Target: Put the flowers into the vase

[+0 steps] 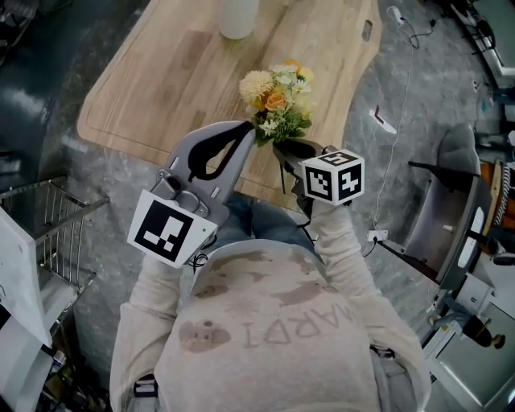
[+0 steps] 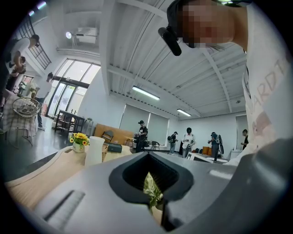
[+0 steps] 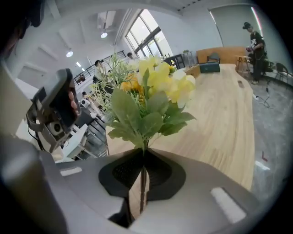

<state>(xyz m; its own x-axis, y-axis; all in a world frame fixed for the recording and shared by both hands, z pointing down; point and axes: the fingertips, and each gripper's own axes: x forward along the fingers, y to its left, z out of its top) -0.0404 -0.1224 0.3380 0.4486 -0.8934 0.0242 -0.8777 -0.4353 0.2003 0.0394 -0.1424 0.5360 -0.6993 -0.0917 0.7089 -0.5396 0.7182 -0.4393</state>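
Right claw [image 3: 143, 155] is clamping shut on the thin stem of the flower bouquet [image 3: 146, 96], jaws pressing it from both sides, blooms standing upright above the tips. Left claw [image 2: 149, 154] is sitting almost fully closed, a leafy sprig of the bouquet showing in the narrow gap between its jaws. Bouquet is showing cream, orange and yellow blooms over green leaves. It is hanging over the near edge of the wooden tabletop [image 1: 161, 88], well short of the white vase [image 1: 238, 18], which is standing upright at the far edge.
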